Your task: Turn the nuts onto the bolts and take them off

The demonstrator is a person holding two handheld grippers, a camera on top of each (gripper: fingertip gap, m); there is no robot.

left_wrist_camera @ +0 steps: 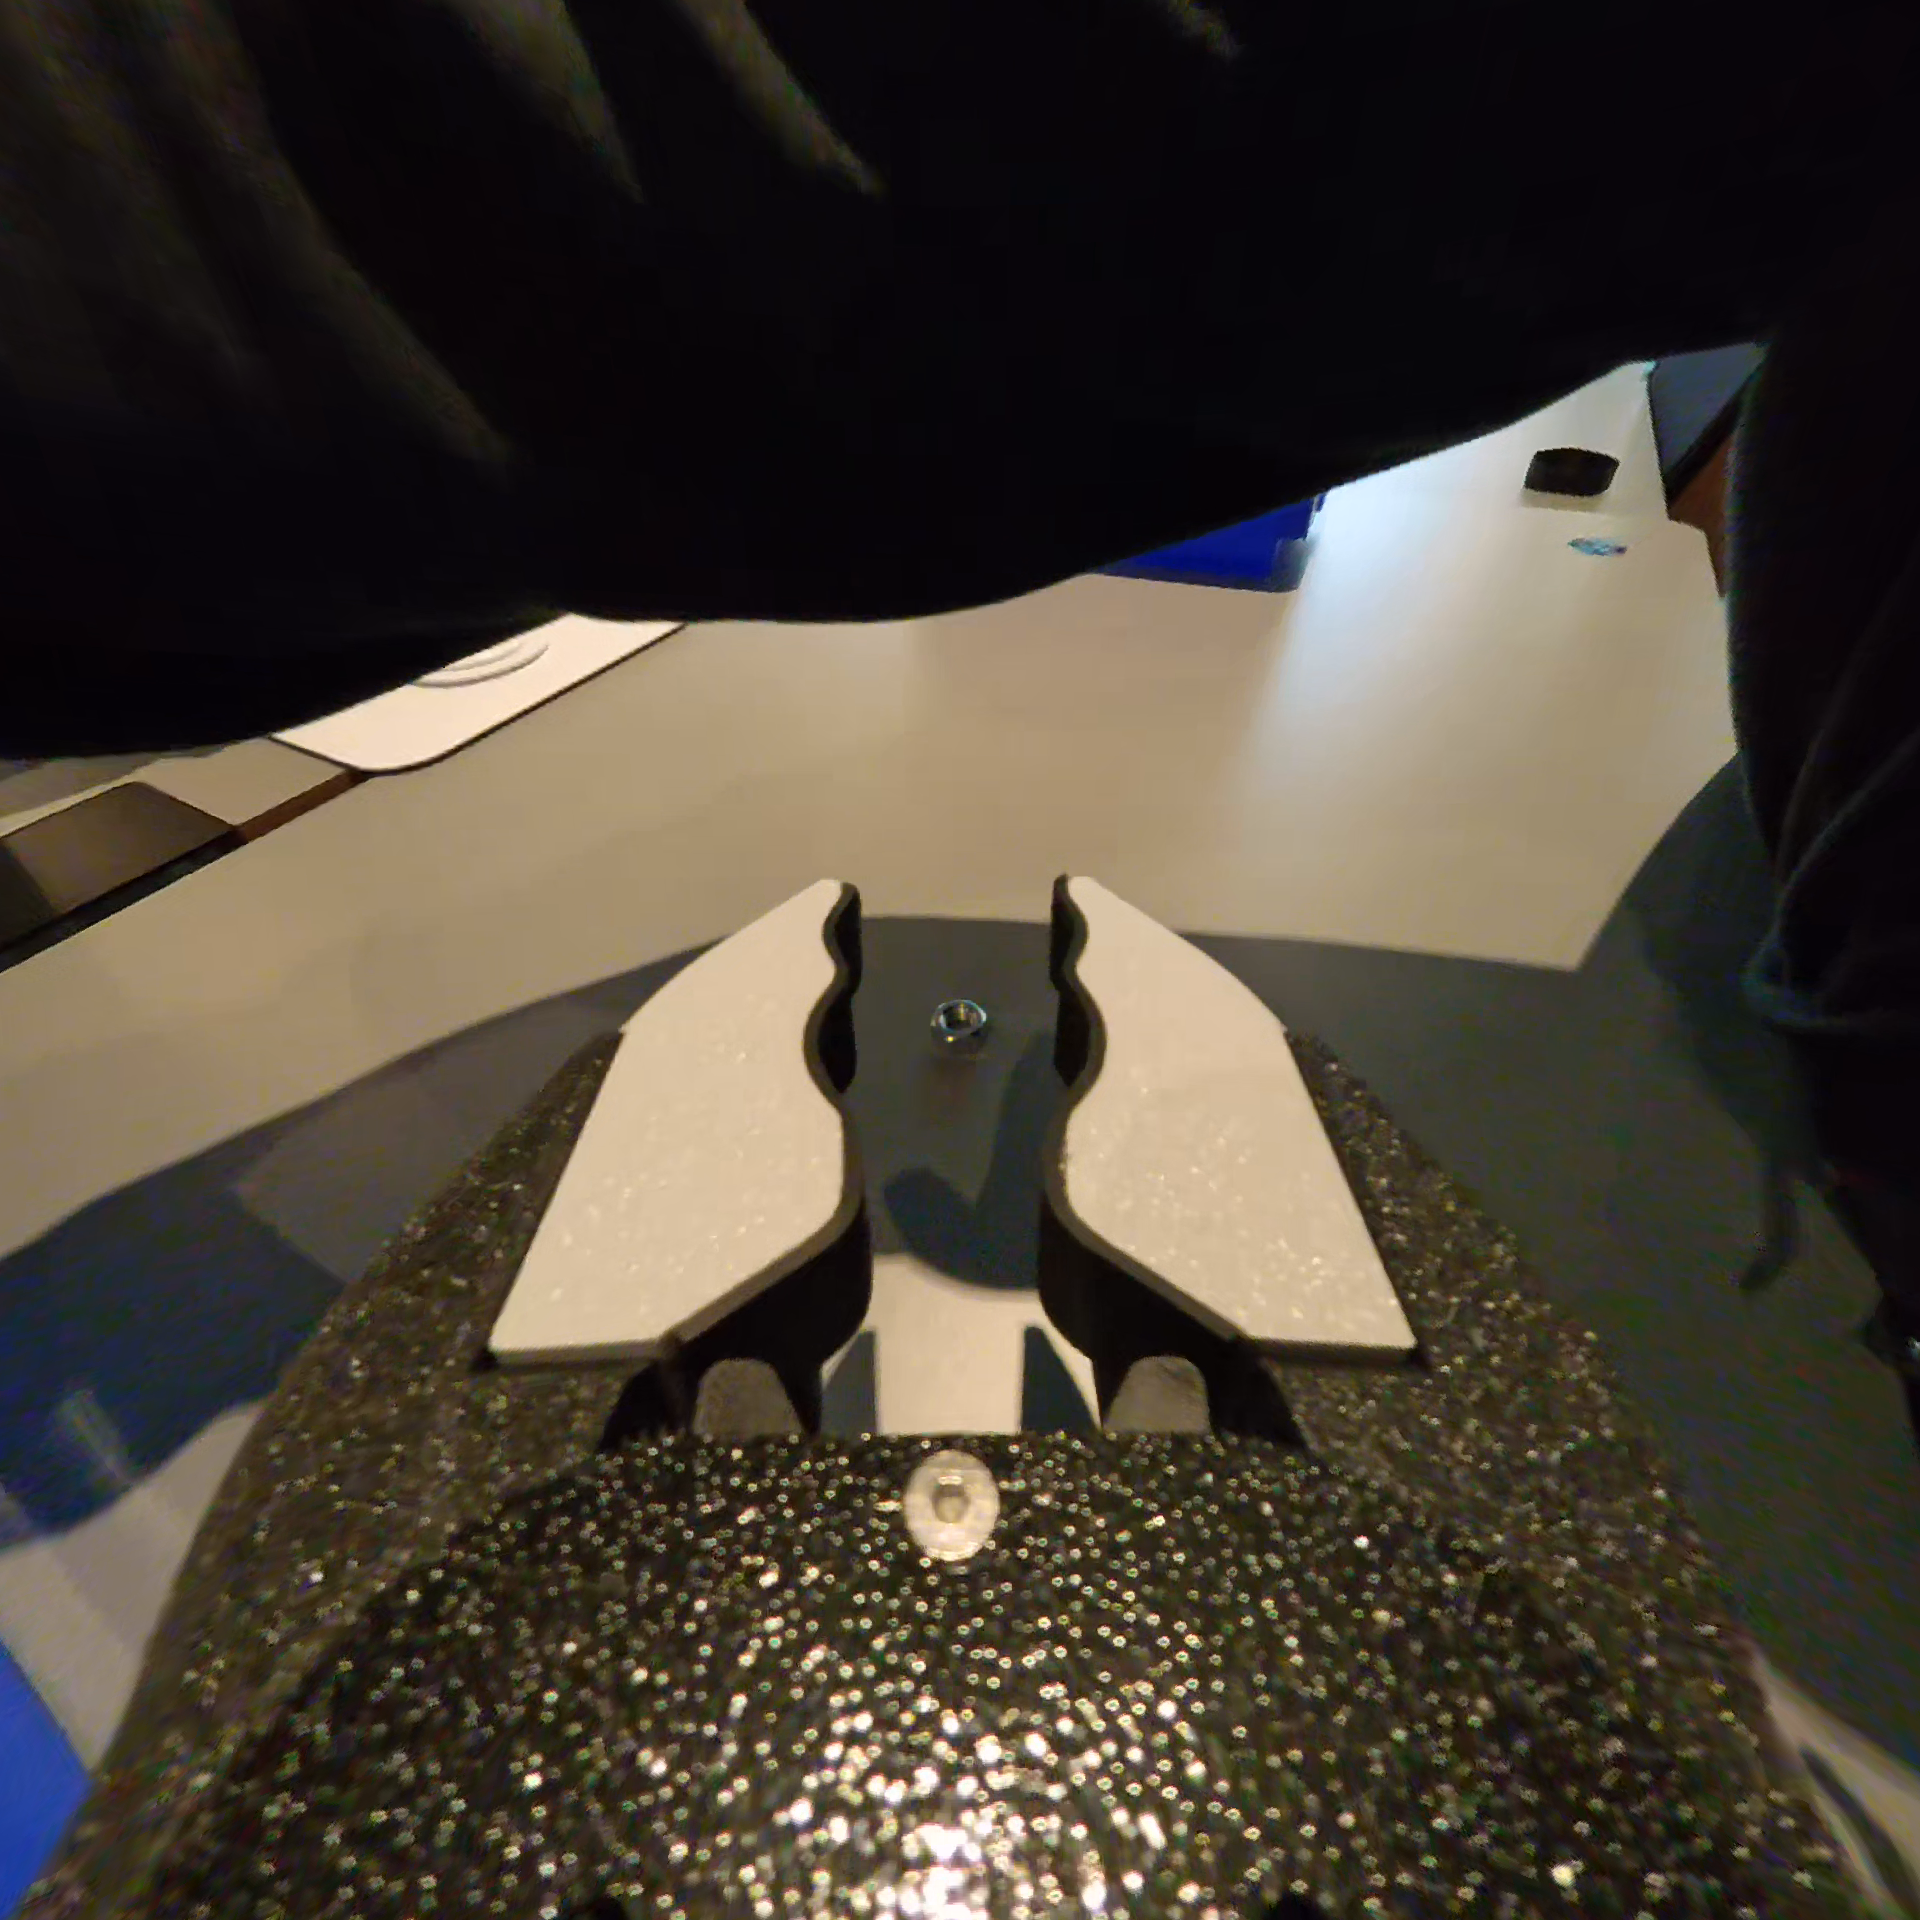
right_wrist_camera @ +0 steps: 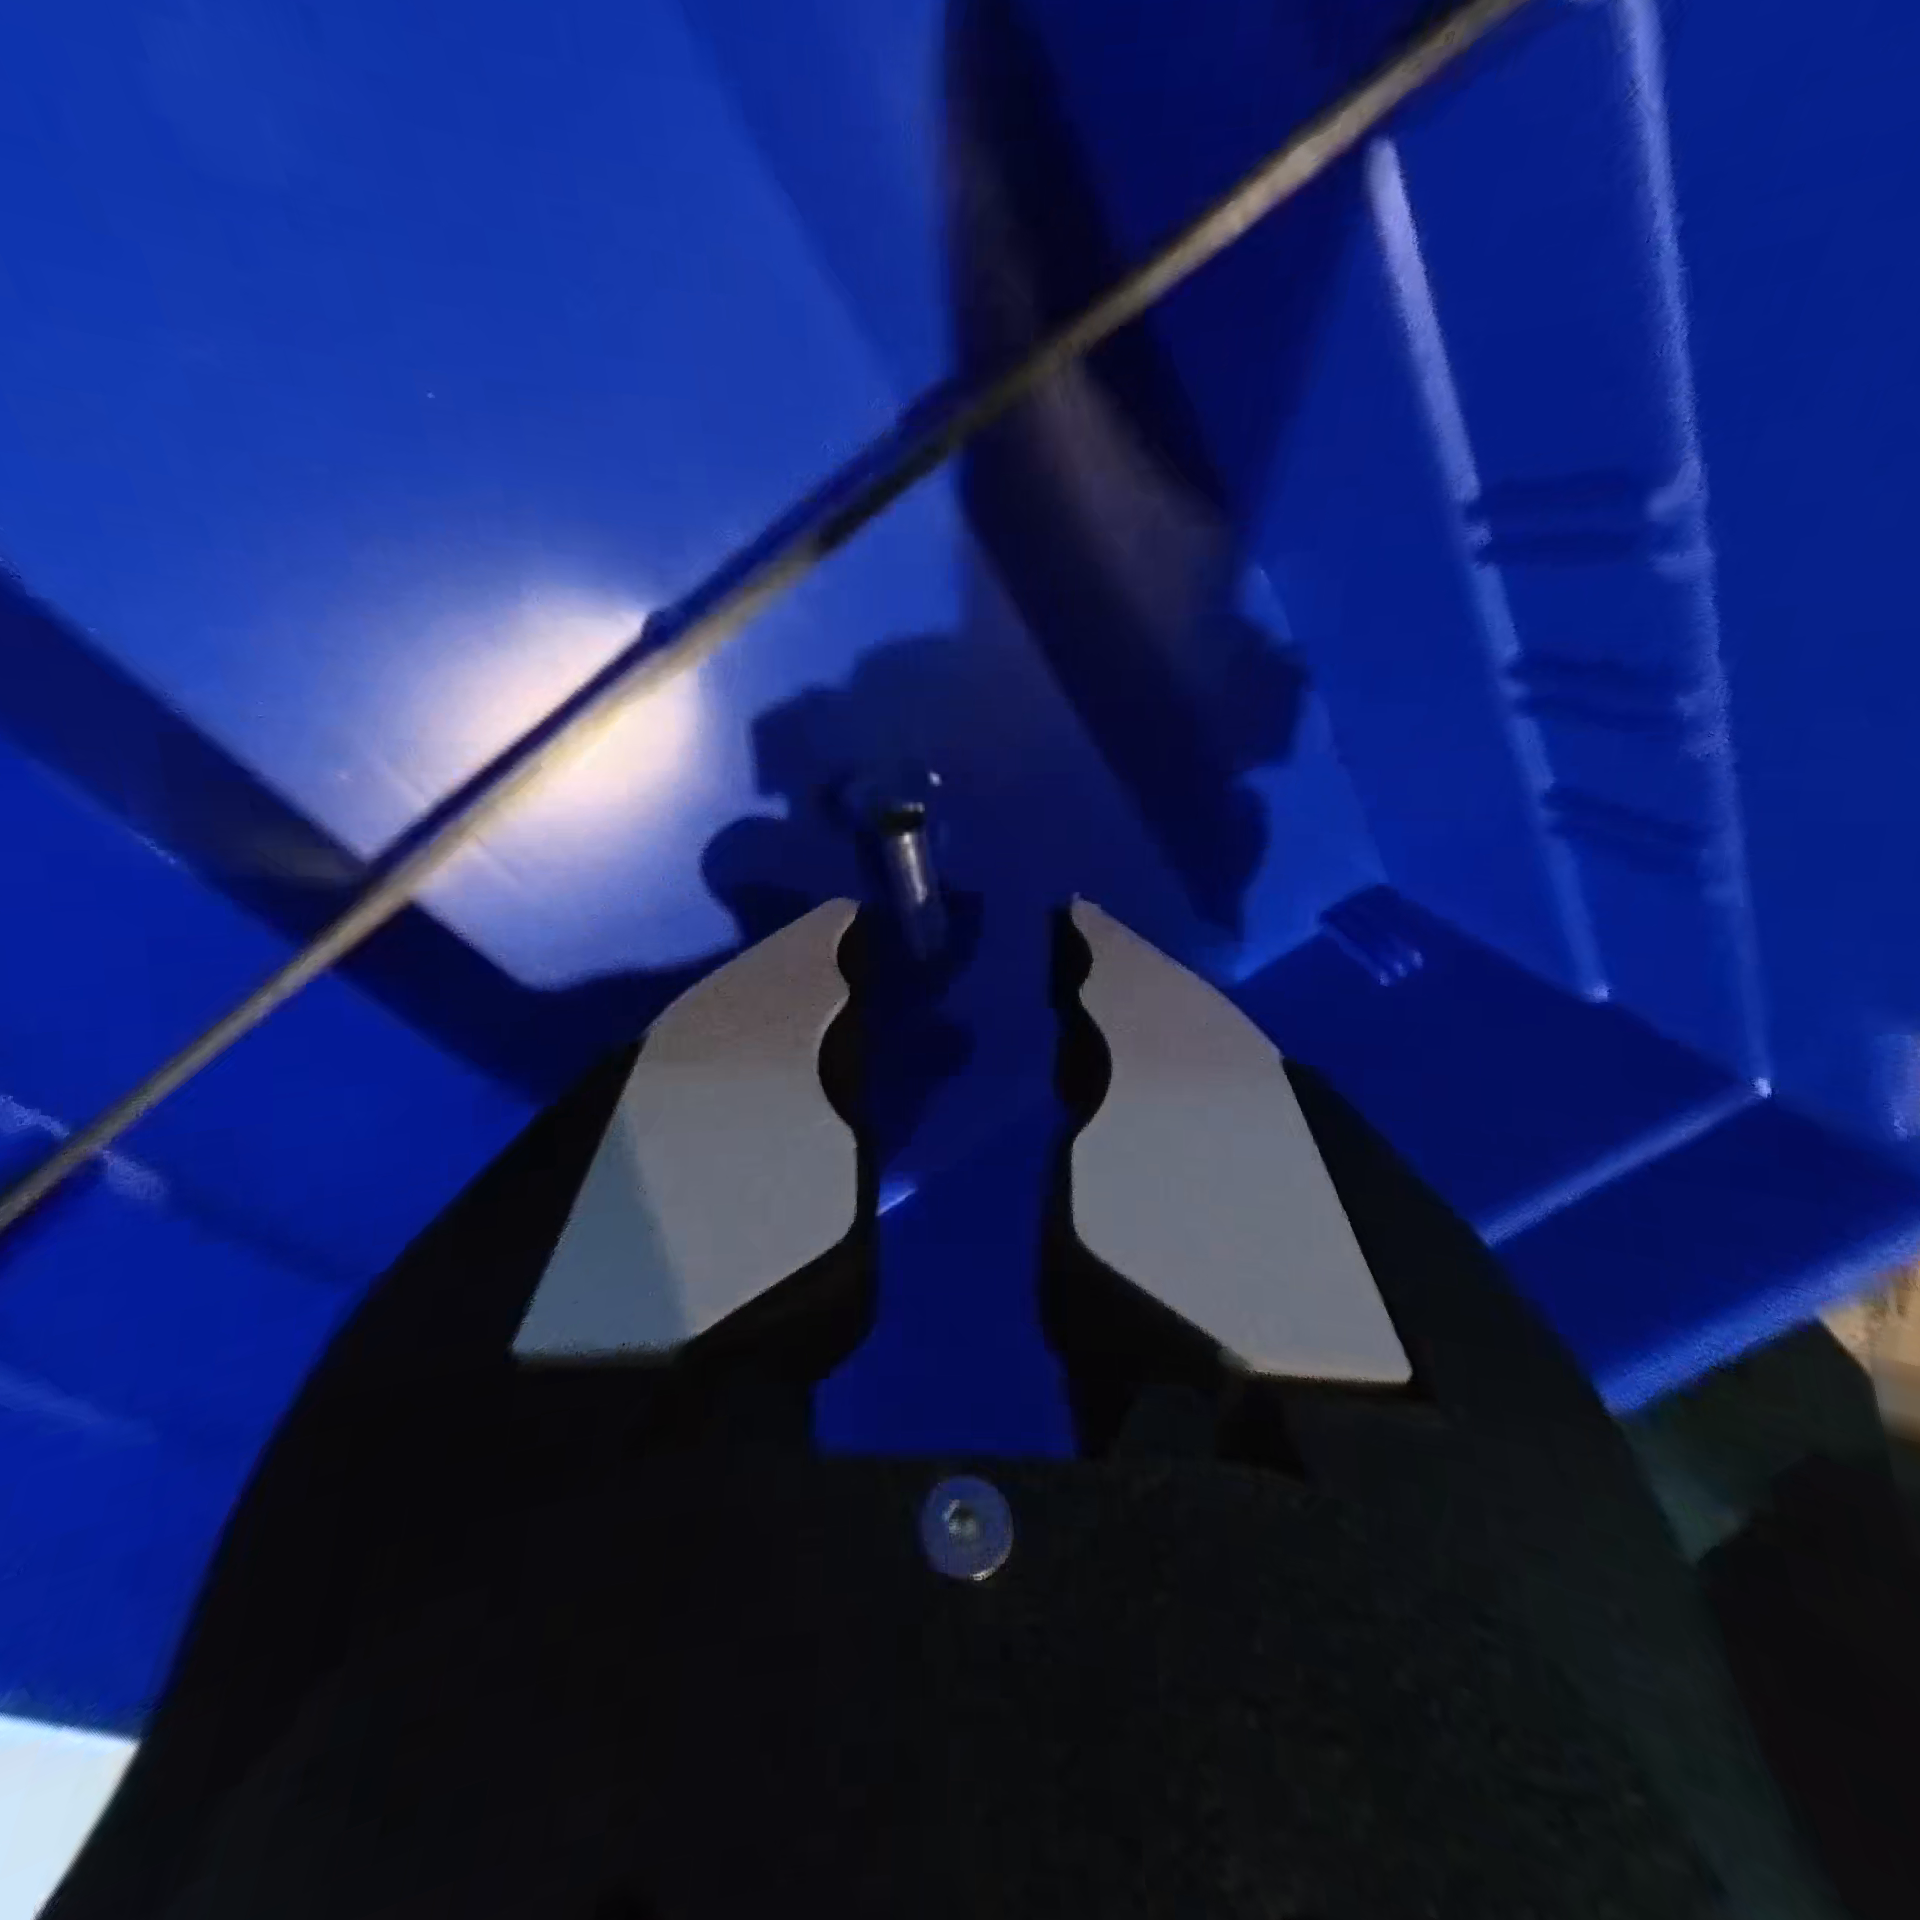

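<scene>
Left gripper body fills the bottom of its view, fingers spread with nothing between them, hovering over a dark grey mat on the white worktop. Dark sleeve blocks the whole upper part of that view. Blue bin shows as a sliver under the sleeve toward the worktop's far side; small black block near its far right corner. Nut, silver hex, lies flat on the mat near the mat's far edge, in line with the gap between the fingertips but touching neither. Right gripper is down inside the blue bin, fingers also apart and gripping nothing. Bolt, small and dark, lies on the bin floor just beyond the left fingertip; blurred, so contact with the finger: cannot tell. Thin dark cord crosses diagonally in front of the bin's inner wall.
</scene>
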